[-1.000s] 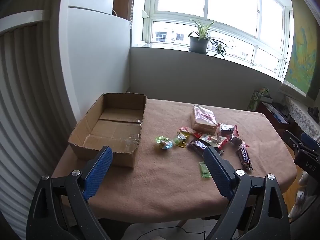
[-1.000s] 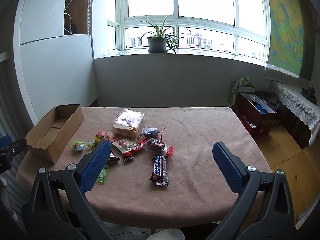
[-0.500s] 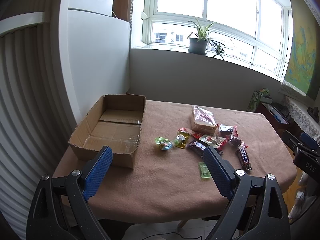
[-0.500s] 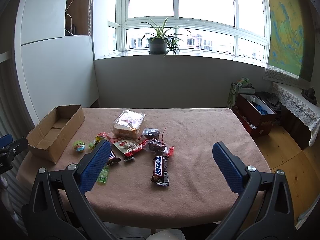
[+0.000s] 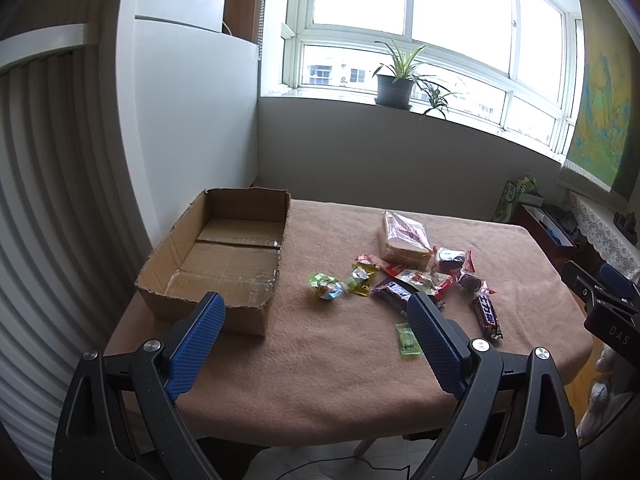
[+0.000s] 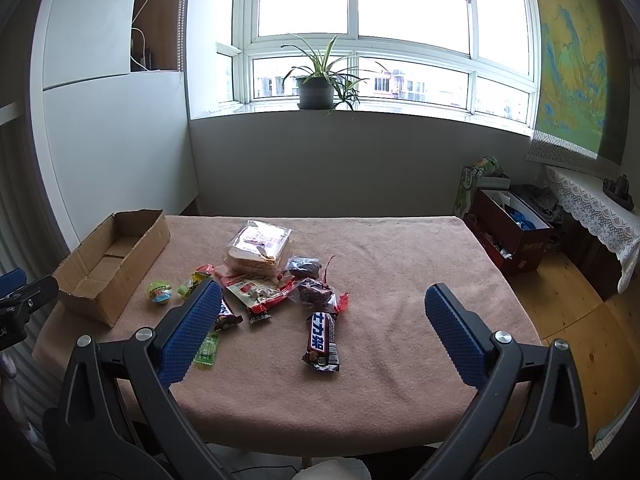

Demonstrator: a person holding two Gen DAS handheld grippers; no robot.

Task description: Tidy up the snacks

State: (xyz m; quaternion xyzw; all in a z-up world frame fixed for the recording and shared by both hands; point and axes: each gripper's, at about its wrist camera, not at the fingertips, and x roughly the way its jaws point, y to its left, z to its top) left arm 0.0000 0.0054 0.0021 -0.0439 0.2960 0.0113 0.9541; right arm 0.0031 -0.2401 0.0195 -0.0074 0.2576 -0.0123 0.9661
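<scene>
Showing the shallow brown cardboard box's (image 5: 224,256) bare floor, the left view; both tongs (image 5: 316,322) (image 6: 322,312) gape, holding nothing.

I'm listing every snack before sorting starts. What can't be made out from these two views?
- Dark chocolate bar: right wrist view, its near end lies behind the right gripper's blue pad; the left wrist view's pad covers an end too.
- Green flat packet: partly behind the same pad, print too small.
- Small wrapped sweets: labels too small in both views.
- Cardboard box: near wall hides its front floor.

Cloth-covered table (image 6: 400,272): cardboard box (image 5: 224,256), scattered snacks (image 6: 264,280)
</scene>
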